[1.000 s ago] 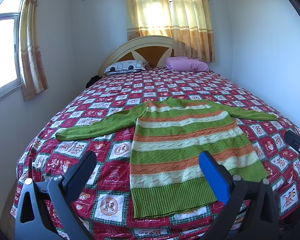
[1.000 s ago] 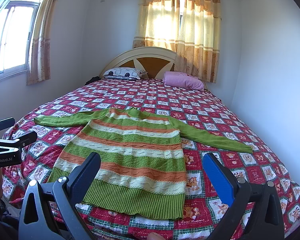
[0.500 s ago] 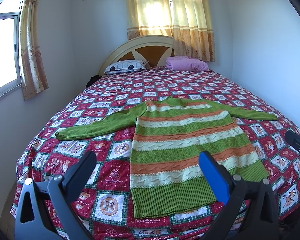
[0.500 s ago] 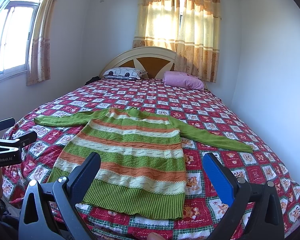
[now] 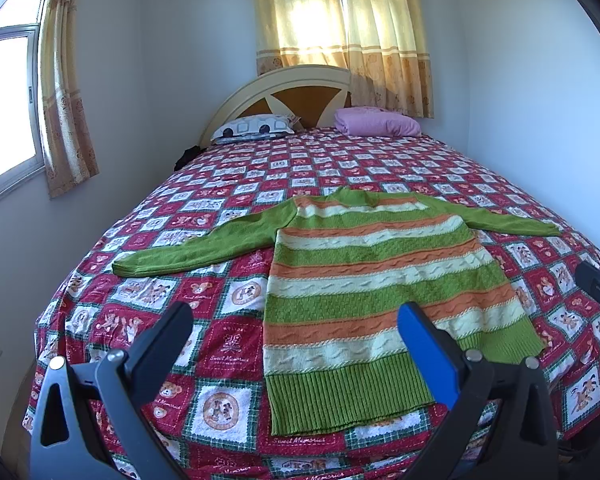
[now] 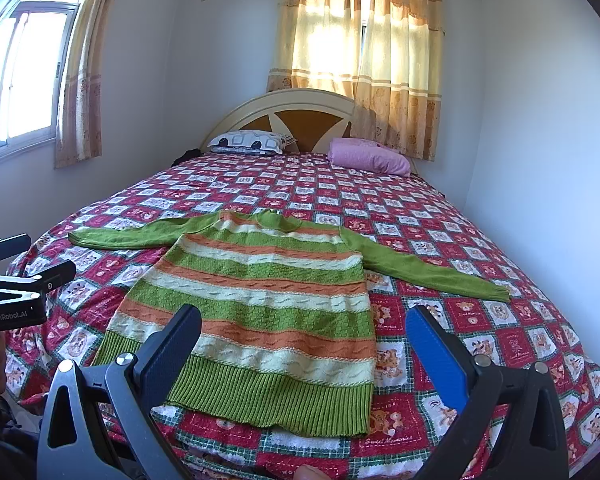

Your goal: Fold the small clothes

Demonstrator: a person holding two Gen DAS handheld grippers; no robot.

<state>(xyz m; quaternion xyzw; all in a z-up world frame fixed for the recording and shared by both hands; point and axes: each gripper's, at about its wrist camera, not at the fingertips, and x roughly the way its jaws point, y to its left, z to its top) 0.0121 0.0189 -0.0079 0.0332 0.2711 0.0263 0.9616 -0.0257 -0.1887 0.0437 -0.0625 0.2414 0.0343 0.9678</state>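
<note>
I see one sweater (image 5: 364, 288) lying flat near the bed's (image 5: 240, 184) foot, two pillows (image 5: 256, 128) beyond. My left gripper (image 5: 296, 344) and right gripper (image 6: 304, 340) both gape, empty.

Sweater (image 5: 364, 280) ribbed knit, matt; bedspread (image 5: 228, 344) soft cloth, perhaps terry.

Both grippers have black frames, silver screws and blue-padded jaws; one reads "GenRobot.AI".

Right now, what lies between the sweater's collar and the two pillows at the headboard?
Only bare patterned bedspread. The right wrist view shows nothing lying between the sweater, the patterned pillow and the pink pillow.
</note>
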